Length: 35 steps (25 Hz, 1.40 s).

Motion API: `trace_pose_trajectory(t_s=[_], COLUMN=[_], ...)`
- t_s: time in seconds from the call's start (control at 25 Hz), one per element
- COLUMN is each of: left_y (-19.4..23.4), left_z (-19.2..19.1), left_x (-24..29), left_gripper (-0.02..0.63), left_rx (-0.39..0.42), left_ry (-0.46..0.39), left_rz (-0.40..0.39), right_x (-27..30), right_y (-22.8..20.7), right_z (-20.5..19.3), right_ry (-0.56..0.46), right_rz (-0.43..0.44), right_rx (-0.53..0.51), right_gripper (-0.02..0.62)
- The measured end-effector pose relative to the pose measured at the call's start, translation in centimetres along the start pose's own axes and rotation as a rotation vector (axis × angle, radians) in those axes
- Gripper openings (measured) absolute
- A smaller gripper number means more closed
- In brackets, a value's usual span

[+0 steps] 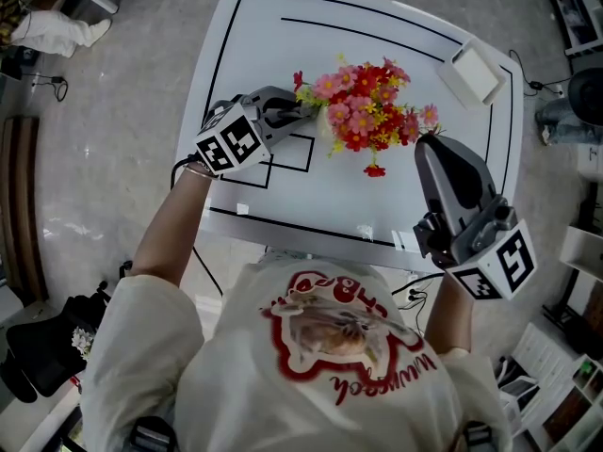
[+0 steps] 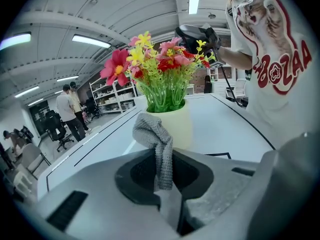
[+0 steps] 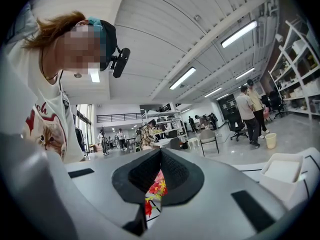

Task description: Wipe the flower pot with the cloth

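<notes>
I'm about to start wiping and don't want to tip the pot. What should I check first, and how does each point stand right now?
1. Cloth clamped in the left gripper: ok, jaws shut on it, bunched end sticking out ahead.
2. Cloth touching the flower pot: cannot tell; it lies in line with the pot wall.
3. Pot upright on the table: ok.
4. Right gripper clear of the flowers: ok, held off to the side, shut, empty.
5. Pot steadied against a push: not ok, nothing holds it.
</notes>
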<state>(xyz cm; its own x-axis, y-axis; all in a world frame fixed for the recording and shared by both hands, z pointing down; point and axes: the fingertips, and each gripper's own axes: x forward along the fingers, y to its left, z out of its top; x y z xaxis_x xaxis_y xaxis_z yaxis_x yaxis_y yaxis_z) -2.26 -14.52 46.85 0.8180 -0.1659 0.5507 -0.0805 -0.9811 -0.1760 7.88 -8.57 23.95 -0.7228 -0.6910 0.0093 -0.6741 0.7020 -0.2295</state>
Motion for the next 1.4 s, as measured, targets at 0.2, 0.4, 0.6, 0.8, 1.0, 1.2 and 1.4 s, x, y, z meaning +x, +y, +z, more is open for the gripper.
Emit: trace_pose_trajectory(t_s=[0.2,0.4,0.6,0.8,1.0,1.2,1.4], left_y=[-0.4,-1.0,-1.4,-1.8,-2.4,-2.9,-3.4], left_z=[0.1,0.1,0.2,0.1,0.2,0.4,0.7], left_x=[-0.2,-0.4,-0.5,-0.6,-0.7,-0.8,-0.8], left_gripper=[0.046,0.046,0.046,0.046,0.046,0.046,0.046], left_rx=[0.002,-0.002,-0.008,-0.017,-0.030,-0.048,-0.070], left_ry=[0.001,0.004,0.001,0.006,0.008,0.003,-0.005], left_rz=[0.009,0.021,0.029,0.044,0.058,0.082,0.096], right_x=[-0.2,-0.6,-0.9,-1.1,-1.3,-1.3,-1.5], right_y=[0.4,1.0,1.3,1.7,2.0,2.5,2.7], right_z=[-0.1,-0.4,-0.6,-0.7,-0.9,-1.1,-1.2], right_ry=[0.001,0.003,-0.001,-0.004,-0.002,0.003,0.006], right_rz=[0.002,0.001,-0.002,0.000,0.000,0.004,0.004], right_rx=[0.001,0.004,0.013,0.019,0.020,0.021,0.021], right_gripper=[0.000,0.000,0.000,0.000,0.000,0.000,0.000])
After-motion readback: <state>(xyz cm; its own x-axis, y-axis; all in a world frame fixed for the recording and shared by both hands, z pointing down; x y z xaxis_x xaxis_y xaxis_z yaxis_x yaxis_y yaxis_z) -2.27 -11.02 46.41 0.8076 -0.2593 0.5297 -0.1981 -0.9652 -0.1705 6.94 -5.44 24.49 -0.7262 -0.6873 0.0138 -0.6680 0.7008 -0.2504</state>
